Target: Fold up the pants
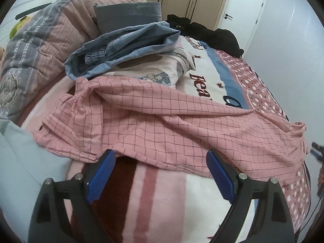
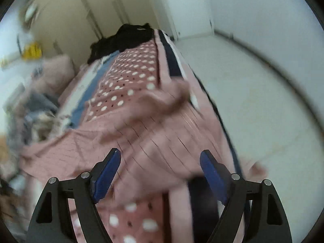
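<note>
Pink checked pants (image 1: 162,121) lie crumpled across the bed (image 1: 166,198), in front of the folded blue jeans (image 1: 121,46) and stretching out to the bed's right edge. Left gripper (image 1: 160,158) jaws spread wide, nothing pinched, tips just at the pants' near hem. Right gripper (image 2: 160,158) also spread and empty, over the pants at the bed's right edge; that view is motion-blurred
</note>
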